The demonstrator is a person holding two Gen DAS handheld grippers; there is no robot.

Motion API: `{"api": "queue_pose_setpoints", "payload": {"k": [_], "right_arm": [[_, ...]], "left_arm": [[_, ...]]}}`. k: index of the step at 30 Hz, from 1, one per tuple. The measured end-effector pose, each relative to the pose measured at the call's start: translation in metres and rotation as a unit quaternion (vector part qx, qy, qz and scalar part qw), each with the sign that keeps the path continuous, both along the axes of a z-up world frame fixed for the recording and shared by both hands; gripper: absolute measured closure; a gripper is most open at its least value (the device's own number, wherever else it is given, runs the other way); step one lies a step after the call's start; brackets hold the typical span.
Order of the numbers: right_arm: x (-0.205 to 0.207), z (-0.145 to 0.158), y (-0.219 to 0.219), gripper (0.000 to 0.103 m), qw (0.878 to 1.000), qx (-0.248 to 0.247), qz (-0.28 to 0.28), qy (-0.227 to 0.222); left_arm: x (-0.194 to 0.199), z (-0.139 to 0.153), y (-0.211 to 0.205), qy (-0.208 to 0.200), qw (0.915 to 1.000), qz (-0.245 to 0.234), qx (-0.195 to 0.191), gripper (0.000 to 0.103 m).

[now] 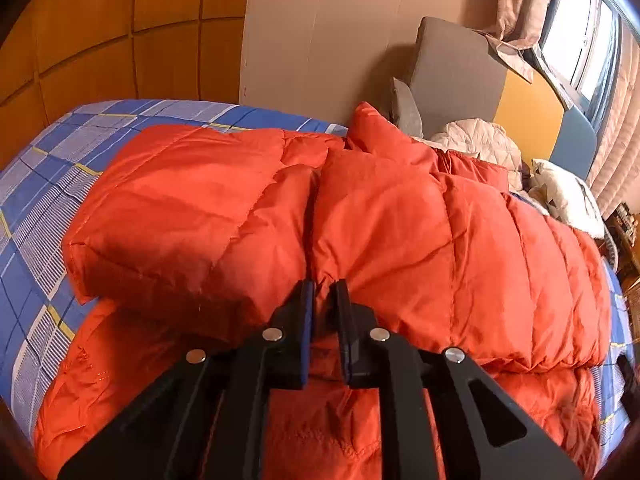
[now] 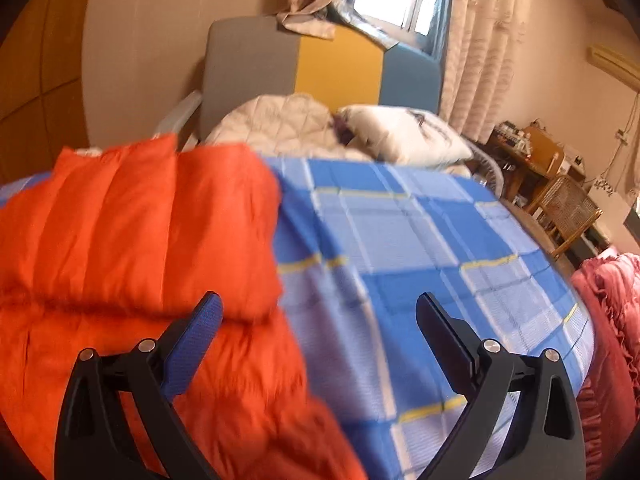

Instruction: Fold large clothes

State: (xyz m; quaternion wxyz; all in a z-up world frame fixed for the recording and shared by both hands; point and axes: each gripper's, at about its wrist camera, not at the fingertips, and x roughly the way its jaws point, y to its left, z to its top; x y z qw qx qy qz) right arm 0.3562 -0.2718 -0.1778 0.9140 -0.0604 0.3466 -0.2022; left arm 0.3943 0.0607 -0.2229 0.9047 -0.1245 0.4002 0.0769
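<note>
An orange down jacket [image 1: 400, 220] lies on a bed with a blue checked sheet [image 1: 36, 200], its upper part folded over onto its lower part. My left gripper [image 1: 324, 286] is at the near edge of that fold, its jaws narrow, and a pucker of orange fabric is pinched between the pads. In the right wrist view the jacket [image 2: 140, 220] fills the left half and the sheet [image 2: 420, 240] the right. My right gripper [image 2: 320, 304] stands wide open above the jacket's right edge and the sheet, with nothing between its fingers.
At the bed's head are a grey, yellow and blue headboard [image 2: 256, 64], a white quilt [image 2: 280, 120] and a pillow [image 2: 404, 132]. A pink blanket [image 2: 608, 320] hangs at the right bed edge. A wooden chair [image 2: 568, 204] and a desk stand beyond. A wooden wardrobe [image 1: 100, 40] is on the left.
</note>
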Motion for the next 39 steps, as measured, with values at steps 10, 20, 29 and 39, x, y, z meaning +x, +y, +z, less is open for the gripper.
{"api": "queue_pose_setpoints", "payload": {"k": [10,20,29,39], "right_arm": [[0.038,-0.032,0.005,0.006,0.995,-0.077,-0.032,0.055],[0.028,-0.036,-0.008,0.006,0.995,-0.053,-0.031,0.082],[-0.038,-0.027,-0.013,0.006,0.997,-0.009,0.000,0.078],[-0.085,-0.020,-0.011,0.006,0.993,0.059,0.067,0.072]], "left_arm": [[0.001,0.001,-0.014,0.005,0.9984,-0.001,0.057,0.091],[-0.006,0.005,-0.014,0.008,0.9981,-0.016,0.059,0.069],[-0.075,0.014,0.002,-0.002,0.9941,-0.031,0.104,0.032],[-0.144,0.006,0.066,0.017,0.9952,0.000,0.097,0.007]]}}
